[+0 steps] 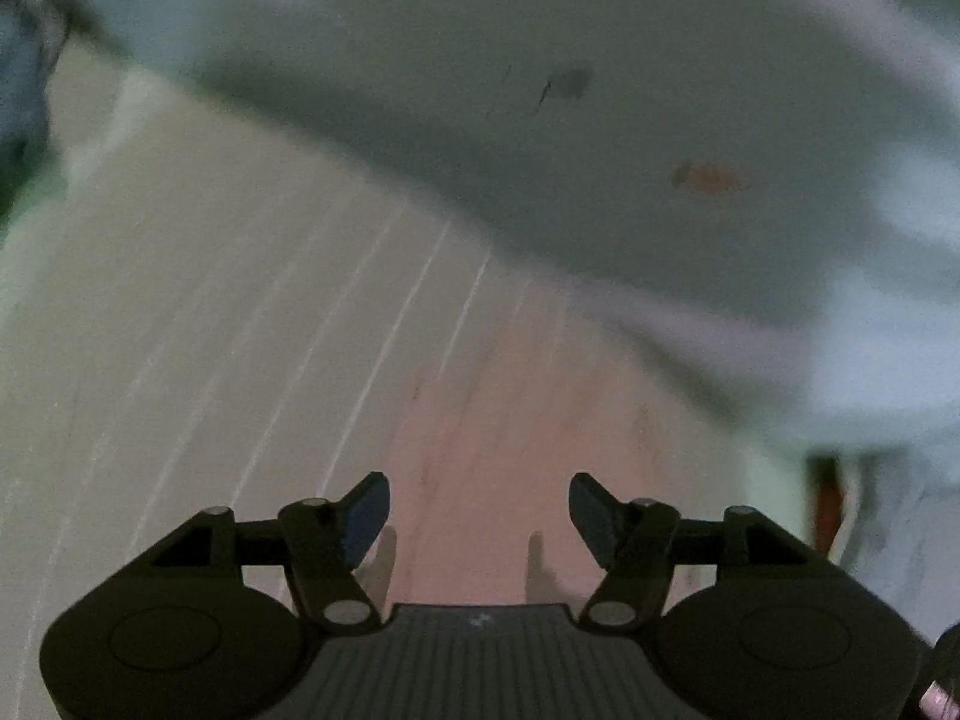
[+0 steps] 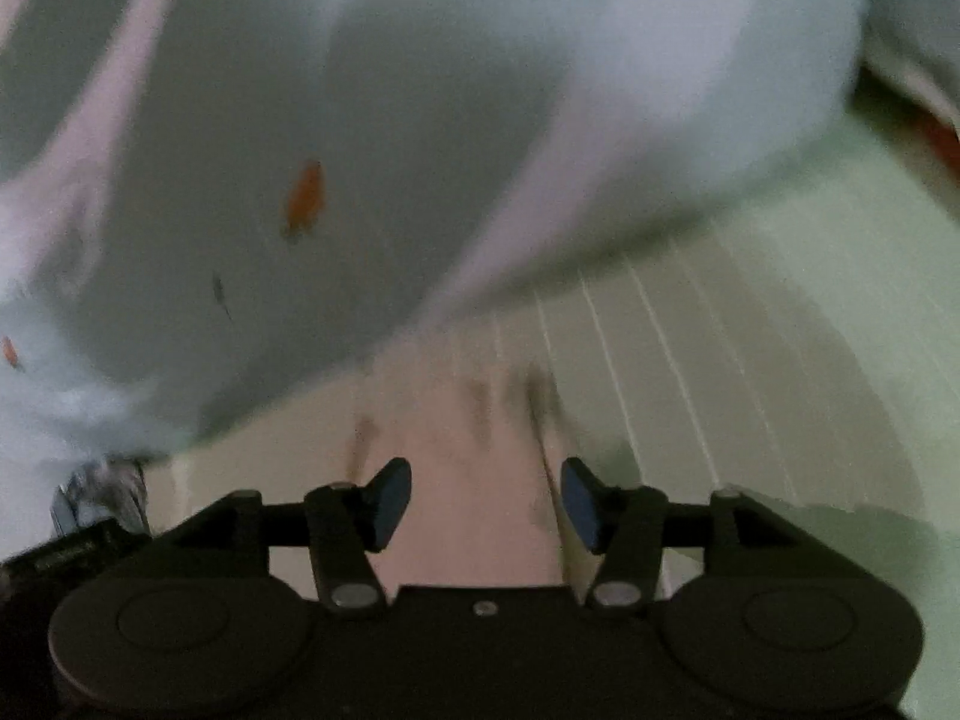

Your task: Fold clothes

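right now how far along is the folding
Both left tongs and right tongs stand open and empty over the striped surface, so nothing is in hand. The pale garment lies ahead, too blurred to judge any fold. Whatever folding remains needs a fresh grip.

A pale desk (image 1: 198, 324) fills the lower part of both wrist views, its top crossed by thin white lines that run away from the camera in gentle curves. In the right wrist view the same lined top reads greenish toward the right edge, with a few dark smudges near the middle. Toward the desk's far right edge a red-orange strip (image 2: 942, 141) shows, too blurred to identify; it may be the same strip that appears in the left view.
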{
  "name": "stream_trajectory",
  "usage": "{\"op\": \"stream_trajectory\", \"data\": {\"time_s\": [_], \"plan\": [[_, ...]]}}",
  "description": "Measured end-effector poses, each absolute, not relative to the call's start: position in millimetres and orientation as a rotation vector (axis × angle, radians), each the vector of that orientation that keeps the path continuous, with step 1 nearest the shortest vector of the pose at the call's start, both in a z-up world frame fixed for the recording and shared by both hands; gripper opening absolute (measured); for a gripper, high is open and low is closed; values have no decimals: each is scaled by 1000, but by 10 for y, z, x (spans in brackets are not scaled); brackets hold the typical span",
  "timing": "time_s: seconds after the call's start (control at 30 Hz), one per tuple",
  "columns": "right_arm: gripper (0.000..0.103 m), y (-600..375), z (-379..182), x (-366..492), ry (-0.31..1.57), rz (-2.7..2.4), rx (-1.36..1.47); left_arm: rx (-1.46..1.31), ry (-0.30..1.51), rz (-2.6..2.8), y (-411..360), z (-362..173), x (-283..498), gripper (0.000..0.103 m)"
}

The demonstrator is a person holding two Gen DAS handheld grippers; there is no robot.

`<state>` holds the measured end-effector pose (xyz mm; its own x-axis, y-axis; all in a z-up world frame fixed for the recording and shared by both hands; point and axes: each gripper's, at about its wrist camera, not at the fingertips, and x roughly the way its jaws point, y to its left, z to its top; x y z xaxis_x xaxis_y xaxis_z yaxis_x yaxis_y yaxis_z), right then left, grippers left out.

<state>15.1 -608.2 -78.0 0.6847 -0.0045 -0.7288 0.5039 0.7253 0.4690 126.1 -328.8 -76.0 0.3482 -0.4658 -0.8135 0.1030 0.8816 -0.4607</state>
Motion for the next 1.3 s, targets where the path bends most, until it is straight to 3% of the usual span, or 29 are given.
{"op": "stream_trajectory", "data": {"time_s": [0.13, 0.2, 0.27, 0.3, 0.33, 0.37, 0.53, 0.63, 0.73, 0.8, 0.87, 0.9, 0.97, 1.0, 1.17, 1.3], "plan": [[56, -5849, -1050, 11, 895, -293, 696, -307, 1243, -378, -3311, -1037, 1025, 61], [54, -5772, -1117, -53, 920, -289, 675, -289, 1263, -387, -3326, -1127, 931, 47], [47, -5749, -1121, -85, 911, -280, 666, -294, 1255, -411, -3343, -1125, 915, 26], [42, -5750, -1120, -90, 906, -269, 658, -294, 1244, -428, -3366, -1121, 907, 20], [26, -5739, -1100, -87, 896, -254, 639, -285, 1235, -435, -3384, -1119, 896, 10], [11, -5729, -1076, -87, 884, -239, 621, -277, 1226, -443, -3398, -1114, 884, 7], [7, -5617, -652, -331, 752, -183, 534, -259, 1058, -528, -3256, -543, 607, 6], [7, -5453, -478, -555, 752, -138, 425, -200, 997, -588, -3168, -306, 357, 7], [10, -5434, -725, -645, 877, -117, 455, -126, 1149, -543, -3150, -581, 303, 9], [20, -5546, -1044, -652, 1009, -147, 591, -82, 1287, -488, -3150, -801, 345, 10], [42, -5650, -1077, -703, 1001, -182, 656, -112, 1297, -473, -3107, -812, 377, 23], [46, -5678, -1019, -715, 979, -210, 636, -123, 1284, -465, -3097, -797, 406, 29], [64, -5720, -928, -693, 951, -277, 571, -144, 1256, -448, -3080, -767, 465, 64], [71, -5758, -925, -677, 942, -298, 566, -142, 1239, -430, -3088, -764, 511, 70], [73, -5898, -1141, -556, 947, -299, 722, -148, 1264, -423, -3225, -933, 731, 72], [73, -5807, -1265, -375, 978, -283, 690, -152, 1271, -454, -3273, -1046, 760, 72]]}}
